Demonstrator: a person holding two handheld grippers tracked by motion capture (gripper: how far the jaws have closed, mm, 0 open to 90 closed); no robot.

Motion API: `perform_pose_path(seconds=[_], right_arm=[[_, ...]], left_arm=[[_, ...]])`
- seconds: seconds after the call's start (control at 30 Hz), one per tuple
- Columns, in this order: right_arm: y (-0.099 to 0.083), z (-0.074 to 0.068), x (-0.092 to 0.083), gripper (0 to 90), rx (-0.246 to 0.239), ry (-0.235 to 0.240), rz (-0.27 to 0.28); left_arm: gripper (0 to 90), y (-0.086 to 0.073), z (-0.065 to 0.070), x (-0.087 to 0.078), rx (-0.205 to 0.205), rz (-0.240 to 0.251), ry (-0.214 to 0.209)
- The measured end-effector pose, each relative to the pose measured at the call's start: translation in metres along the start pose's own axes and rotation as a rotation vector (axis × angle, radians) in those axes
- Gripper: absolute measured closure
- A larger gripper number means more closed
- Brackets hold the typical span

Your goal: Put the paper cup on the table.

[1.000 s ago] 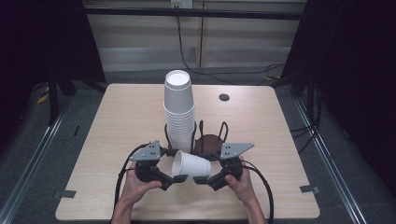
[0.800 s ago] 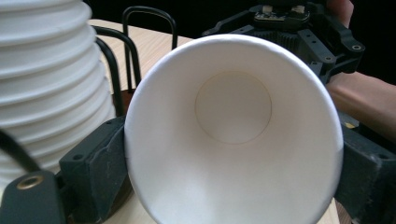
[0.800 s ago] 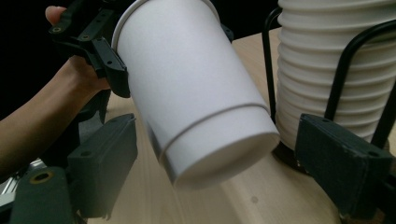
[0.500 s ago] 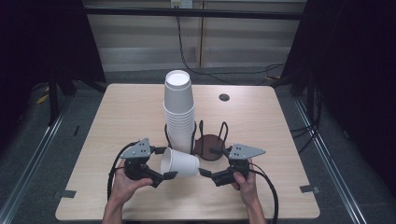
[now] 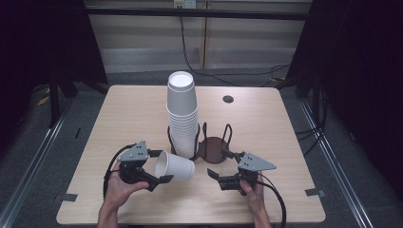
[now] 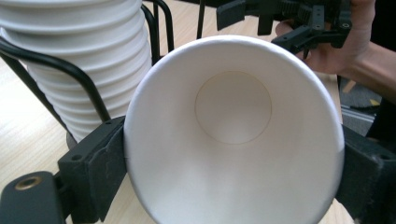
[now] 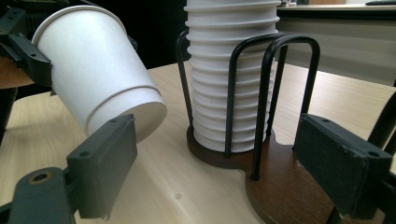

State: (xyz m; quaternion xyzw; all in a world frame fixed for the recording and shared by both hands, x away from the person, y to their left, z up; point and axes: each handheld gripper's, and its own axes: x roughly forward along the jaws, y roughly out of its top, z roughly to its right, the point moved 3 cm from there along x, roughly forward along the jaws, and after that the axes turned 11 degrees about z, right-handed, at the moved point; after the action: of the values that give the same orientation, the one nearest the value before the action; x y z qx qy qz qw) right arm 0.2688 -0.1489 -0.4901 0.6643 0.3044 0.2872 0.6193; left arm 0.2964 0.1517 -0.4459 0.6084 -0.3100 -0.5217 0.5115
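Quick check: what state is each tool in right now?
Left tool: closed on the paper cup, which lies on its side.
Right tool: open, holding nothing.

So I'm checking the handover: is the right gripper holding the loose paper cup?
No, the paper cup sits between the left gripper's fingers, while the right gripper is open and apart from it.

Light: even overhead light fell on the pale wooden table (image 5: 285,137); surroundings beyond it stayed dark.
Shadows: soft, short beside the tall white paper cup stack (image 5: 182,114).
Focus: near black jaws blurred slightly in gripper views.
Glare: none.
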Motion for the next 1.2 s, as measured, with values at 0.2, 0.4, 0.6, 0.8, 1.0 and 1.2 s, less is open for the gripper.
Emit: perform_pose_path(seconds=[0.2, 0.4, 0.6, 0.8, 1.0, 1.2], right_arm=[[-0.009, -0.001, -0.003, 12.7, -0.035, -0.056, 0.064], [-0.019, 0.001, -0.004, 12.6, -0.058, -0.116, 0.087], [-0.021, 0.002, -0.007, 12.6, -0.038, -0.123, 0.114], [-0.022, 0.001, -0.012, 12.6, -0.03, -0.134, 0.169], [-0.022, 0.0, -0.013, 12.7, -0.05, -0.171, 0.188], [-0.022, -0.001, -0.013, 12.9, -0.057, -0.17, 0.19]], left_arm=[[10.1, 0.001, -0.007, -0.009, 0.004, -0.042, 0.04], [9.9, 0.004, -0.017, -0.013, -0.003, -0.095, 0.055], [9.9, 0.009, -0.025, -0.021, -0.021, -0.126, 0.083], [9.7, 0.011, -0.033, -0.029, -0.03, -0.169, 0.12], [9.6, 0.015, -0.039, -0.036, -0.032, -0.2, 0.142], [9.5, 0.015, -0.048, -0.04, -0.045, -0.233, 0.179]])
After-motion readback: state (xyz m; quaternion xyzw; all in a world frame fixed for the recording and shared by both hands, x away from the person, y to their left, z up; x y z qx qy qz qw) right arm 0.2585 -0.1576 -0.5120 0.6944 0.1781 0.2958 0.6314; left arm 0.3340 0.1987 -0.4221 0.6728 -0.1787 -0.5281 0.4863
